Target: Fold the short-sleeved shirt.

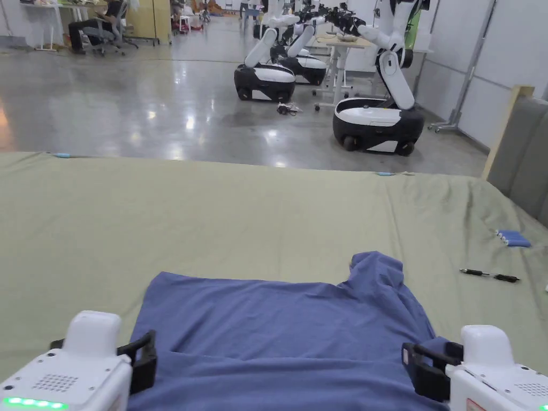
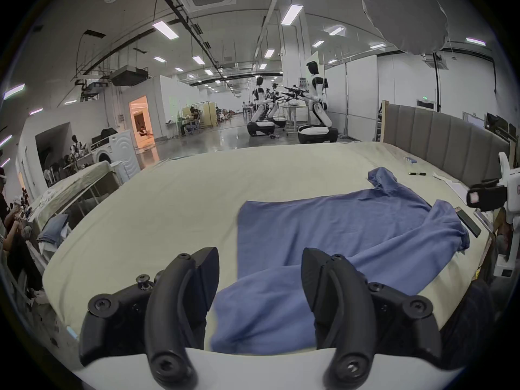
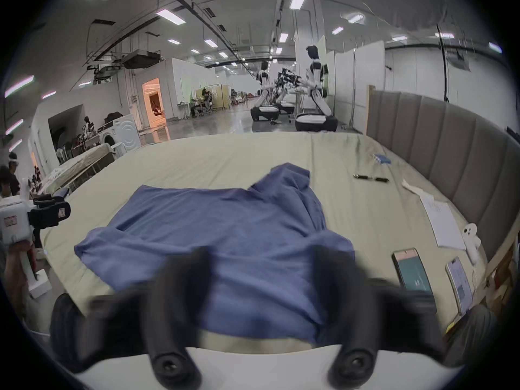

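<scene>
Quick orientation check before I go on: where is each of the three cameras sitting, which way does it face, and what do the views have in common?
Head view: above the near bed edge, looking down and forward over the blue short-sleeved shirt; left tool and right tool show low at the corners.
Left gripper view: on the left tool, jaws apart, facing across the shirt toward the headboard.
Right gripper view: on the right tool, blurred, jaws apart, low over the shirt's near edge.
Shared: shirt, green bed sheet, black pen, white robots.

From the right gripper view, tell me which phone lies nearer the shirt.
The dark-framed phone with the greenish screen; the paler-screened phone lies farther from the blue shirt, toward the bed's edge.
</scene>
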